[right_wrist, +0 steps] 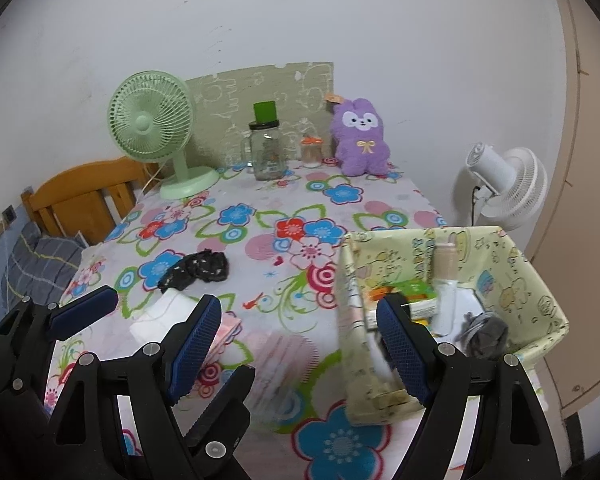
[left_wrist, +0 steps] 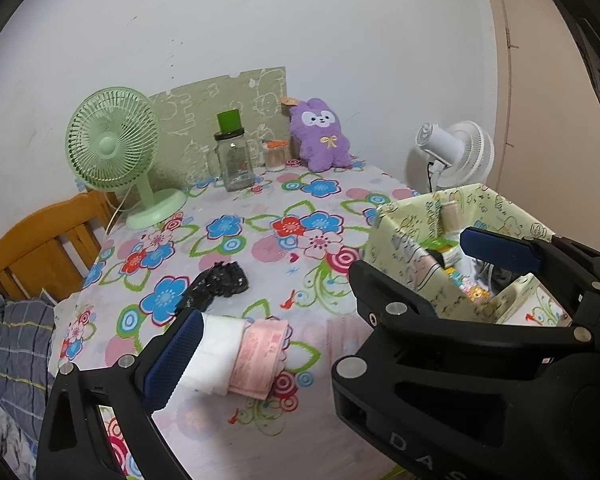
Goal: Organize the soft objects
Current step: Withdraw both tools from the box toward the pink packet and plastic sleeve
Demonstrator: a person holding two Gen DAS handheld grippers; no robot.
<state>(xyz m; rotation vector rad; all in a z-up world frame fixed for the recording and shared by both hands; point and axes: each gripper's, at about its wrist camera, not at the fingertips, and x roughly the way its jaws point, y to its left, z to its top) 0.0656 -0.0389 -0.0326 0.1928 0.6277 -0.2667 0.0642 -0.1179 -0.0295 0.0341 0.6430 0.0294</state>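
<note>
A plain white wall (right_wrist: pixel 300 12) rises far beyond the fingertips. Left of the fingers stands a wooden chair (left_wrist: pixel 40 248); right of them, a beige door (right_wrist: pixel 580 160).

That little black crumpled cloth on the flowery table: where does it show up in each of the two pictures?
Left wrist view: the black cloth lies left of centre, just beyond the white and pink folded cloth.
Right wrist view: the black cloth lies left of centre, beyond the same folded cloth.
Shared landmark: the purple plush toy at the far table edge.
</note>
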